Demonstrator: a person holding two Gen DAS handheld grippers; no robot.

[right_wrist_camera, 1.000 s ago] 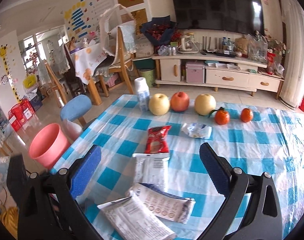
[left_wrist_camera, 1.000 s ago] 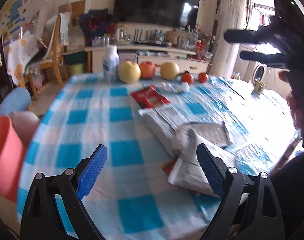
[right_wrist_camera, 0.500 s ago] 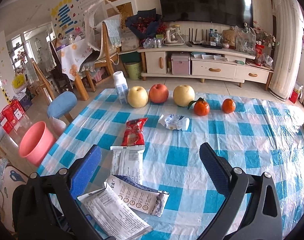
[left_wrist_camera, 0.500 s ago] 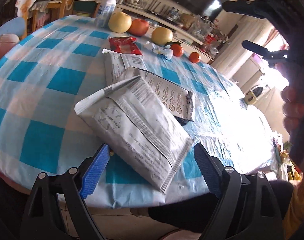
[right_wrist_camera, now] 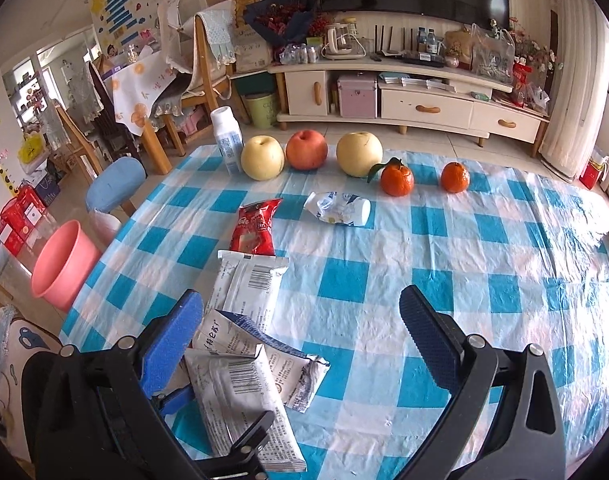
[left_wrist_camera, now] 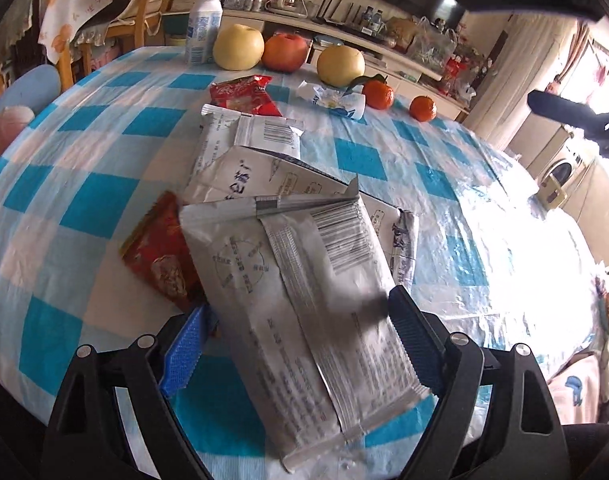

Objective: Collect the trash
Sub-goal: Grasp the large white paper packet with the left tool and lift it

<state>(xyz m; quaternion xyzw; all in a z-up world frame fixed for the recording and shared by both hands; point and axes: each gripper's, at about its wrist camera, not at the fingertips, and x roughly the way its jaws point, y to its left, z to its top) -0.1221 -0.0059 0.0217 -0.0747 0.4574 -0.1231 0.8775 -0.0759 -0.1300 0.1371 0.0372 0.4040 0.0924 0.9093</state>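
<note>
Left gripper (left_wrist_camera: 294, 344) has dropped over the nearest silver wrapper (left_wrist_camera: 300, 300), jaws wide either side, nothing gripped yet.

The jaws narrowed slightly on the way down. Right gripper (right_wrist_camera: 300, 332) hangs open and empty above the checked tablecloth (right_wrist_camera: 444, 248); pink bin (right_wrist_camera: 60, 266) waits beside the table, so pickup looks imminent.

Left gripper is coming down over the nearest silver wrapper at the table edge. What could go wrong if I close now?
1. The silver wrapper overlaps a white pack and a red packet; the open left gripper may drag or pinch those too.
2. The wrapper lies flat, so the fingers could bunch the checked tablecloth instead.
3. It overhangs the table edge and may slide off rather than reach the pink bin.
</note>
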